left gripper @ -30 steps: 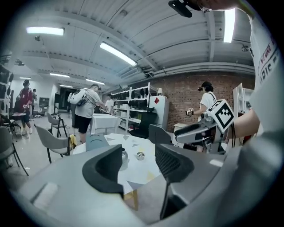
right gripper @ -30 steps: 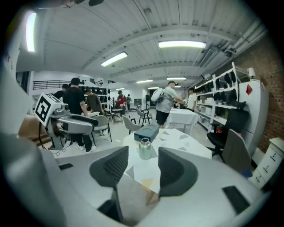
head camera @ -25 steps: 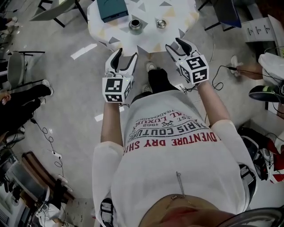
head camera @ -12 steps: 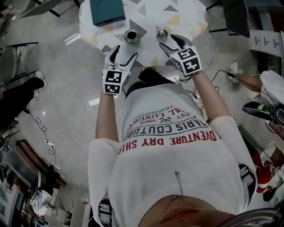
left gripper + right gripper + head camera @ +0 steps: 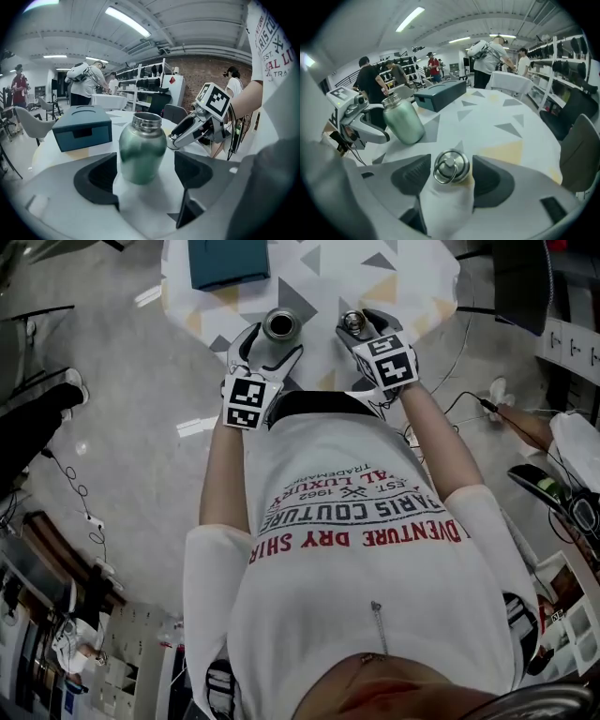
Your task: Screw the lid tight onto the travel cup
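A green travel cup (image 5: 279,325) (image 5: 142,150) (image 5: 404,123) stands upright with an open steel mouth near the table's front edge. My left gripper (image 5: 272,346) (image 5: 143,177) straddles its lower body. Its jaws have just been opening, and both pads stand clear of the cup. The steel lid (image 5: 353,322) (image 5: 451,167), with a ring handle on top, lies on the table to the cup's right. My right gripper (image 5: 364,326) (image 5: 450,177) is lowered over it, jaws also just opening, with the lid between them and a gap on each side.
A teal box (image 5: 228,261) (image 5: 82,126) (image 5: 440,95) sits further back on the round white table (image 5: 319,277) with triangle patterns. A grey chair (image 5: 581,150) stands at the table's right. People, shelves and chairs fill the room behind; cables lie on the floor.
Both grippers moved forward and down from in front of the table onto it. The left now straddles the cup, the right the lid, and both jaws stand wider.
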